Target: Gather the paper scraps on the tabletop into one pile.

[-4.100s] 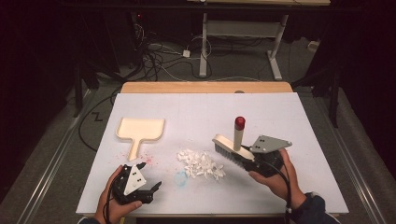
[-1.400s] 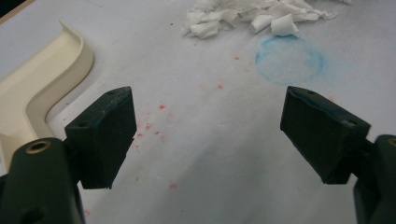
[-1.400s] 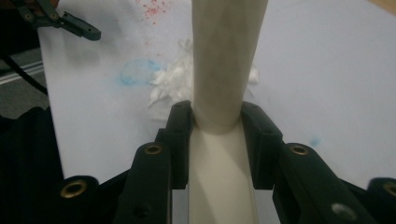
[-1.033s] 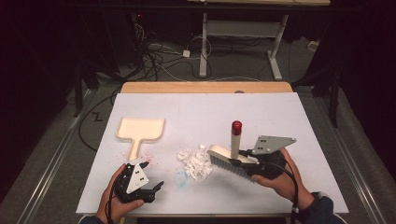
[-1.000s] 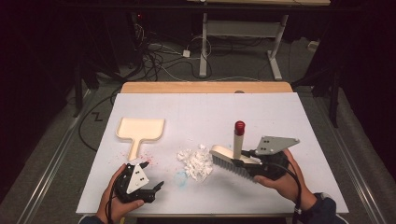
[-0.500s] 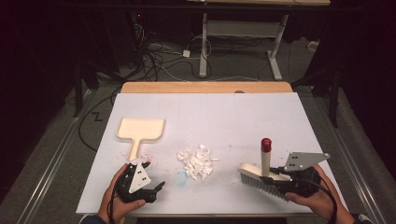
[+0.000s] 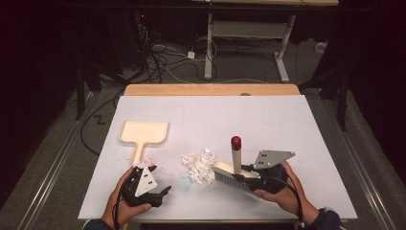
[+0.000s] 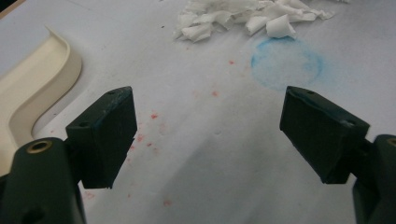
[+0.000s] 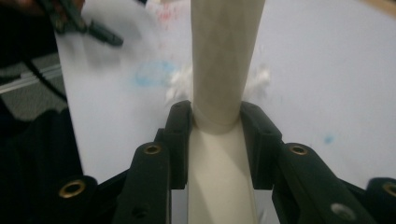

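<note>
One brush (image 7: pixel 233 170), one dustpan (image 7: pixel 143 134), one paper pile (image 7: pixel 199 165)

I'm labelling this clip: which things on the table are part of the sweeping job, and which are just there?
In the job:
brush, clamped in the right gripper
paper scraps, beside the bristles
dustpan
left gripper, open, near the dustpan's handle

Just there:
blue ring mark
red specks
cables on the floor

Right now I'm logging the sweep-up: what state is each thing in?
Brush: clamped in right gripper, handle up, bristles beside the scraps.
Left gripper: open, empty.
Dustpan: flat on the table, empty.
Paper scraps: heaped, not yet in the pan.
</note>
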Available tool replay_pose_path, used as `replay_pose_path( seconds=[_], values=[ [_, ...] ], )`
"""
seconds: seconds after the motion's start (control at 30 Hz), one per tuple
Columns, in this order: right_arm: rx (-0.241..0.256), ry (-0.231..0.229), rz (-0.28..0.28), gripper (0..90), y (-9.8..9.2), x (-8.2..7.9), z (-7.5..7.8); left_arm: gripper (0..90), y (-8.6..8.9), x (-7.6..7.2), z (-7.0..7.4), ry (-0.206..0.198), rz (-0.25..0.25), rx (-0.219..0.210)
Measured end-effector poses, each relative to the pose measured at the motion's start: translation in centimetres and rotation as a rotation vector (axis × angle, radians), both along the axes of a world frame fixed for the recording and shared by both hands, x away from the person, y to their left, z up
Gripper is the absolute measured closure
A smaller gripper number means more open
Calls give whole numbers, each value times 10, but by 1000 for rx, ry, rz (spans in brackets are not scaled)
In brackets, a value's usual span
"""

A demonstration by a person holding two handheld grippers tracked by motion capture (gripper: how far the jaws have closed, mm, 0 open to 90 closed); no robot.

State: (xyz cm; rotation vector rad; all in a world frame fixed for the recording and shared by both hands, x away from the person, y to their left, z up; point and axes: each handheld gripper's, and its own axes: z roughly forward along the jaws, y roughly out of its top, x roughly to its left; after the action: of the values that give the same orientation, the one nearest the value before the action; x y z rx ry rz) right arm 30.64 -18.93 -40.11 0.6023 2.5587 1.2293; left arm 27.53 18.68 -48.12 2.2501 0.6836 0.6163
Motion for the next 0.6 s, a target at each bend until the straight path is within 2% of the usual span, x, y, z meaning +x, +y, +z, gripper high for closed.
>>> replay_pose_path(
  seconds=[0.07,0.17,0.23,0.37,0.5,0.6],
  values=[
    [25,-21,3,679,0,0,5,179,1,0,0,1,-3,5],
    [54,-51,-3,679,-10,-5,13,179,3,0,0,-1,3,-2],
    [66,-70,-38,679,-22,-8,19,179,4,-1,1,-6,10,-6],
    [-14,-97,-115,679,-46,-18,25,179,5,-2,2,-11,16,-13],
    [-61,-44,-137,679,-67,-25,20,179,5,-2,3,-13,17,-12],
    [-87,-44,-158,679,-76,-30,18,179,5,-3,3,-13,15,-11]
  ],
)
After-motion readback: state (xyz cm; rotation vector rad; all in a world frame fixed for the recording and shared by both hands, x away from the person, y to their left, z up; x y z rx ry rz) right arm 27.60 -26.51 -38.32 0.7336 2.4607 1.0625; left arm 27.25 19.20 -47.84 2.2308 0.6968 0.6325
